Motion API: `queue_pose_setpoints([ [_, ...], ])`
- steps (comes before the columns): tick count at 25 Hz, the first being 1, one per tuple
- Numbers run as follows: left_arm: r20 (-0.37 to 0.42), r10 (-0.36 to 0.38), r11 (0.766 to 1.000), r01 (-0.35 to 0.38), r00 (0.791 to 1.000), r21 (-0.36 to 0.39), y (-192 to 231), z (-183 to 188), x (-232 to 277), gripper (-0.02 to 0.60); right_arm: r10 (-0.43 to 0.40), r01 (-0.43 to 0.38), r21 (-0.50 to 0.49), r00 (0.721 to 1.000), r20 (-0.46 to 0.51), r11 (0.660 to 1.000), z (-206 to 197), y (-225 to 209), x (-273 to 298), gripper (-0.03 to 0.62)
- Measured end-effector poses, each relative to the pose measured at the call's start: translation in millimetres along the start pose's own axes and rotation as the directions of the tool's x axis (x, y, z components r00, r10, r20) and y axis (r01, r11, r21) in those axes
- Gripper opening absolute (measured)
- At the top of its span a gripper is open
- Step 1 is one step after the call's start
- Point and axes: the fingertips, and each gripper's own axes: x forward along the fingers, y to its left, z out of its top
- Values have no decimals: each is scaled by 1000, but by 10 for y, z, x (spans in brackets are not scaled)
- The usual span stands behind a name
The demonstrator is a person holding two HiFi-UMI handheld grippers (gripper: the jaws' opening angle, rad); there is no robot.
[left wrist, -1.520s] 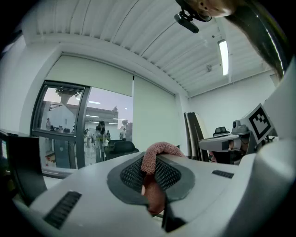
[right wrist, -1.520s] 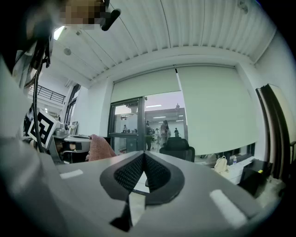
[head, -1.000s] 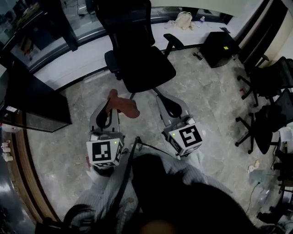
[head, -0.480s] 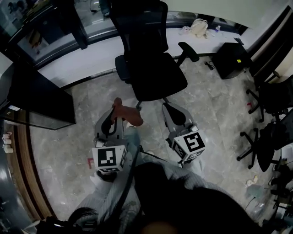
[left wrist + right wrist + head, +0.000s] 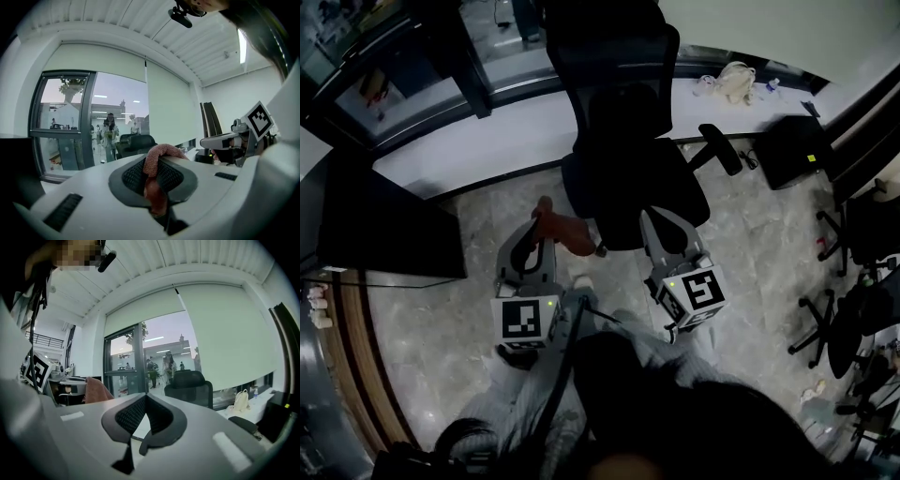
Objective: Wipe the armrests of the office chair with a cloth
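Grey stone floor (image 5: 750, 253) runs up to a white window ledge (image 5: 469, 150), and before that ledge stands the black office chair (image 5: 623, 178), its seat toward the person. Compared with a second ago, the chair sits lower and closer in the head view, so the person has walked up to it and both tools have nearly reached the seat's front edge. The reddish-brown cloth (image 5: 565, 230) hangs from the left gripper (image 5: 536, 225), clenched between the jaw pads with a fold bunched over the tip. From above it overlaps the seat's near left corner, though I cannot tell whether it touches. No armrest is being wiped yet. The one armrest (image 5: 721, 148) that shows clearly juts out on the chair's far right, well apart from the cloth; the other is lost against the dark seat. The right gripper (image 5: 654, 220) hovers just before the seat with its jaws drawn together on nothing. I judge the approach nearly done, with the cloth still to be brought onto an armrest pad. Around stand a dark desk (image 5: 375, 234) to the left, a black box (image 5: 792, 150) and more chairs (image 5: 862, 225) to the right, and a pale bag (image 5: 736, 80) on the ledge. None of these blocks the way.
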Motion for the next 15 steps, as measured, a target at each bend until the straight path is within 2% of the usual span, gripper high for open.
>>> queue_pose_setpoints([
  [5, -50, 4, 1000, -4, 999, 3, 358, -120, 568, 26, 8, -7, 28, 1000, -10, 1000, 12, -251, 689, 2],
  [12, -119, 28, 1000, -30, 992, -8, 235, -255, 1228, 26, 62, -60, 20, 995, -82, 998, -114, -797, 1123, 2],
  [15, -108, 72, 997, -73, 992, -7, 172, -377, 1470, 26, 118, -118, 11, 988, -99, 993, -171, -983, 1245, 2],
])
